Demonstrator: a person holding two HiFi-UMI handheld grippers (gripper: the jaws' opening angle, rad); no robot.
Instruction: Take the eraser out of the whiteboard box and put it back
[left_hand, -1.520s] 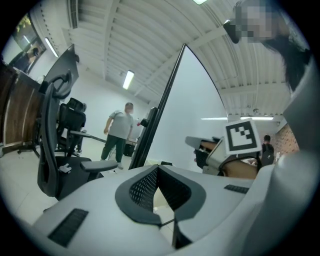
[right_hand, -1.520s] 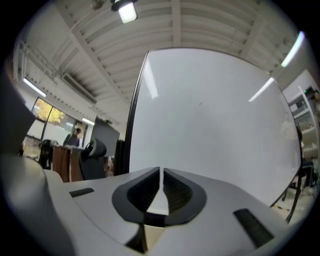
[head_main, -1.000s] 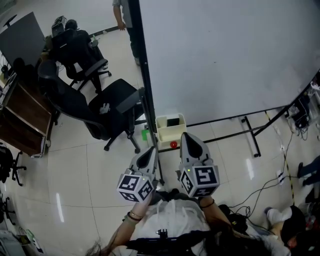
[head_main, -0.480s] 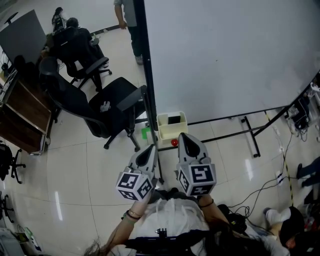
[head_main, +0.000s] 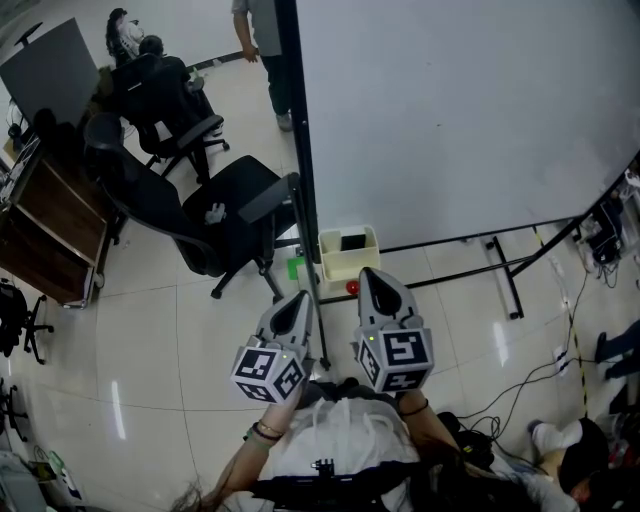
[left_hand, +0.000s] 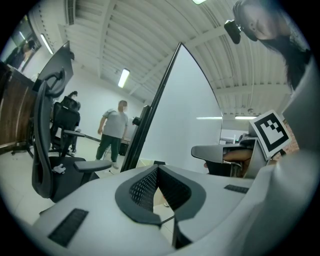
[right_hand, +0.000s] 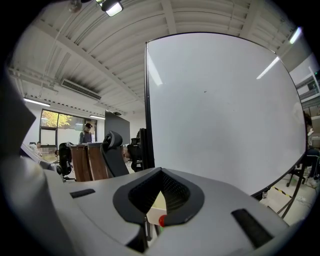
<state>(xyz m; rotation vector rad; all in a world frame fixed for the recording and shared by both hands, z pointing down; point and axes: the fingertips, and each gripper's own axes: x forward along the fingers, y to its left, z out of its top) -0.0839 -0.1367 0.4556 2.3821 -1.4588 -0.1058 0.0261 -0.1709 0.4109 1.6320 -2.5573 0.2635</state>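
A cream whiteboard box (head_main: 331, 262) hangs at the lower left corner of the whiteboard (head_main: 450, 110), by its black post. A dark eraser (head_main: 352, 241) lies inside it. A small red object (head_main: 351, 288) sits just under the box, and through the right gripper's jaws the cream box (right_hand: 157, 205) and red object (right_hand: 161, 220) also show. My right gripper (head_main: 369, 273) is shut and empty, its tip just short of the box. My left gripper (head_main: 302, 299) is to the left, near the post, also shut and empty. Its tips (left_hand: 158, 168) meet in its own view.
Black office chairs (head_main: 215, 215) stand left of the post, with a wooden desk (head_main: 50, 230) beyond. A person (head_main: 262, 40) stands at the far side. The whiteboard's stand legs (head_main: 500, 270) and floor cables (head_main: 520, 380) lie to the right. A green item (head_main: 293, 268) is by the post.
The head view has drifted slightly, so the box and chairs sit a little to the right. Both grippers stay shut and keep their places.
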